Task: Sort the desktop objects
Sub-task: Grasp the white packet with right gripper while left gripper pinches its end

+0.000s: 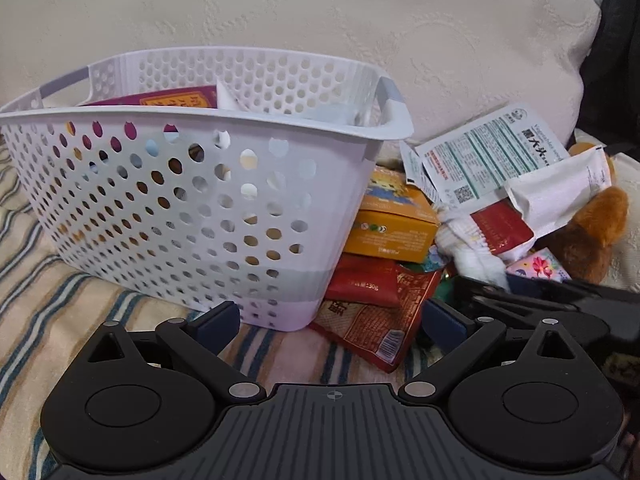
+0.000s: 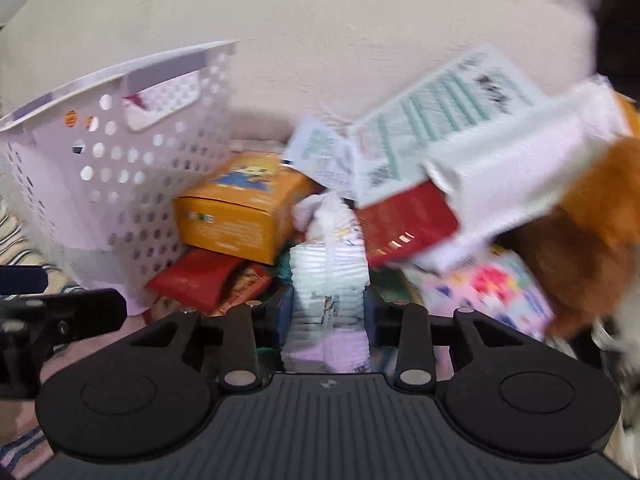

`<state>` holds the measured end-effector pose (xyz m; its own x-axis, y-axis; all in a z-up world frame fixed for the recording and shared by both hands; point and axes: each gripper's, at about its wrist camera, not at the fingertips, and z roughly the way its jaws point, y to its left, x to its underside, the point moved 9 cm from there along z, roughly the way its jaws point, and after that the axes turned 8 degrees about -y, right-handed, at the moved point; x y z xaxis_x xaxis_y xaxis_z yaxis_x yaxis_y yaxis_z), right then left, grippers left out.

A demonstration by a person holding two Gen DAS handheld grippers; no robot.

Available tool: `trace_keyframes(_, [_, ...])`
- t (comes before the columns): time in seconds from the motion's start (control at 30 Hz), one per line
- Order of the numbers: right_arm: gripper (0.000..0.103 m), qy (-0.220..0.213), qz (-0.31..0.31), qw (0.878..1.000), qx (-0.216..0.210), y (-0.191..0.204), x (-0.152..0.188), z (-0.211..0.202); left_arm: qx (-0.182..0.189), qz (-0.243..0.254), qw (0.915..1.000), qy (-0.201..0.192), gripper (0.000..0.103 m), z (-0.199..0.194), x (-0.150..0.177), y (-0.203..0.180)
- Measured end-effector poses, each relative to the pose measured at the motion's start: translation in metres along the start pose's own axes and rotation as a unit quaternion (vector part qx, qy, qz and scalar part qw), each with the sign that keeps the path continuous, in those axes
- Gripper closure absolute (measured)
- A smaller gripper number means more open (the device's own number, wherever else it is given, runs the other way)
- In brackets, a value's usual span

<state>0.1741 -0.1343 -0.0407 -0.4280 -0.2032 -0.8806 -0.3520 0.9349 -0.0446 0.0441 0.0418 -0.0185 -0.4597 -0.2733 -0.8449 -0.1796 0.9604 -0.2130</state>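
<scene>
A white perforated basket [image 1: 192, 200] stands on striped bedding and holds a maroon packet and other items; it also shows in the right wrist view [image 2: 120, 184]. To its right lies a pile: an orange box [image 1: 394, 224], red snack packets [image 1: 368, 280], white sachets [image 1: 488, 152] and a white ribbed sock [image 1: 472, 248]. My left gripper [image 1: 332, 320] is open and empty in front of the basket's corner. My right gripper [image 2: 328, 308] is shut on the white sock [image 2: 328, 280] at the front of the pile.
A brown plush toy [image 1: 588, 232] lies at the pile's right edge, with a pink floral packet [image 1: 536, 268] in front of it. A large cream pillow [image 1: 320, 20] rises behind everything. The right gripper's body [image 1: 552, 300] is beside my left one.
</scene>
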Motion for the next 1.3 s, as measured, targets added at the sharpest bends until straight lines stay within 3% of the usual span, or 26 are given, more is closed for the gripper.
trace_keyframes(0.23, [0.066, -0.007, 0.102, 0.994, 0.044, -0.023, 0.03, -0.064, 0.015, -0.001, 0.9999, 0.002, 0.0, 0.001, 0.003, -0.015])
trace_keyframes(0.5, [0.067, 0.027, 0.116, 0.99, 0.072, -0.032, 0.053, -0.064, 0.019, 0.037, 0.9985, 0.037, 0.0, 0.036, -0.01, -0.07])
trace_keyframes(0.6, [0.068, 0.025, 0.121, 0.99, 0.067, -0.031, 0.053, -0.059, -0.006, 0.049, 0.9971, 0.058, 0.0, 0.055, -0.018, -0.083])
trace_keyframes(0.67, [0.068, 0.025, 0.126, 0.99, 0.065, -0.031, 0.054, -0.06, -0.028, 0.043, 0.9938, 0.099, 0.0, 0.069, -0.016, -0.086])
trace_keyframes(0.77, [0.068, 0.024, 0.127, 0.99, 0.061, -0.03, 0.054, -0.061, -0.003, 0.021, 0.9881, 0.152, 0.0, 0.088, -0.007, -0.095])
trace_keyframes(0.8, [0.068, 0.025, 0.127, 0.99, 0.061, -0.03, 0.054, -0.06, -0.017, 0.027, 0.9862, 0.163, 0.001, 0.094, -0.004, -0.096])
trace_keyframes(0.93, [0.068, 0.023, 0.132, 0.989, 0.054, -0.03, 0.054, -0.059, -0.051, 0.053, 0.9873, 0.141, 0.002, 0.099, -0.003, -0.101])
trace_keyframes(1.03, [0.068, 0.021, 0.142, 0.988, 0.048, -0.031, 0.053, -0.06, -0.027, 0.054, 0.988, 0.142, 0.025, 0.094, -0.004, -0.109])
trace_keyframes(1.13, [0.068, 0.022, 0.146, 0.988, 0.045, -0.031, 0.052, -0.06, 0.0, 0.081, 0.9854, 0.15, 0.017, 0.091, -0.006, -0.122])
trace_keyframes(1.3, [0.068, 0.024, 0.152, 0.987, 0.044, -0.031, 0.053, -0.059, 0.007, 0.074, 0.9868, 0.144, 0.022, 0.097, -0.007, -0.124])
